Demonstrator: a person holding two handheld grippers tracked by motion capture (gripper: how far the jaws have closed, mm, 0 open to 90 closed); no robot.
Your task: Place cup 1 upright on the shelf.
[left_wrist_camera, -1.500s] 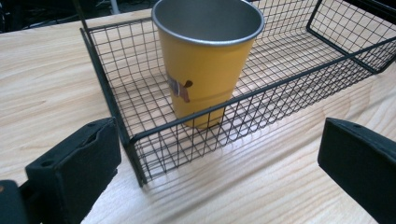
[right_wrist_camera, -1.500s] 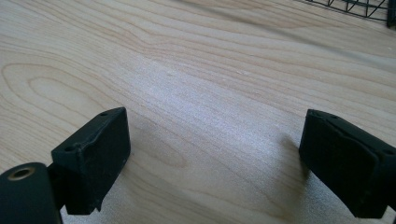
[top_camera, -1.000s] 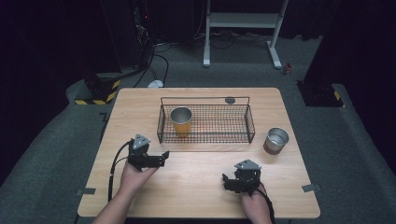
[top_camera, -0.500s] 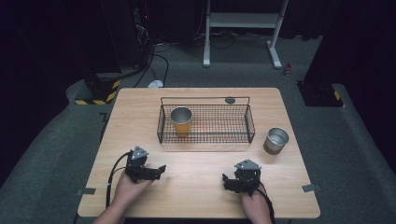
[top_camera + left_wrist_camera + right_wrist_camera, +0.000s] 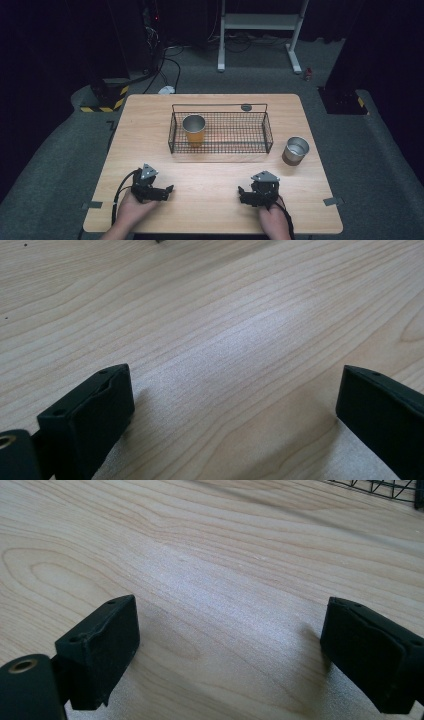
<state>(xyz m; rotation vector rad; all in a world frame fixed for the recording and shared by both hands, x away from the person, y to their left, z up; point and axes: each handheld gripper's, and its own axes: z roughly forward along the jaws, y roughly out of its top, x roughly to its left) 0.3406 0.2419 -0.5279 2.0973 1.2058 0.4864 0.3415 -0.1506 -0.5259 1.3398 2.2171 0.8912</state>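
The left gripper (image 5: 167, 190) is lying low over the near-left part of the wooden table (image 5: 210, 210), its jaws spread wide with bare wood between them, as the left gripper view makes plain. It is pinching nothing. The person's left hand (image 5: 131, 207) is wrapping the body of the tool, and a black cable (image 5: 120, 192) is looping from it toward the table's near edge. The forearm is being cut off by the bottom of the high view.

The right gripper (image 5: 241, 194) is sitting on the near-right part of the table, jaws likewise standing far apart over empty wood and gripping nothing. The right hand (image 5: 272, 220) is holding it from behind, partly cut off at the frame's lower edge. In the right gripper view, a corner of black wire mesh (image 5: 380, 486) is peeking in at the top right, too little of it to read more.

Farther out, a black wire basket (image 5: 260, 131) is standing at the middle of the table, well apart from both grippers. An orange cup (image 5: 194, 130) with a metallic rim is standing upright in its left end; its base is being blurred by the mesh. A metal cup (image 5: 295, 151) is standing upright on the table just beside the basket's right end. A small dark round object (image 5: 246, 107) is lying behind the basket, too small to identify. The surroundings beyond the table are fading into darkness.
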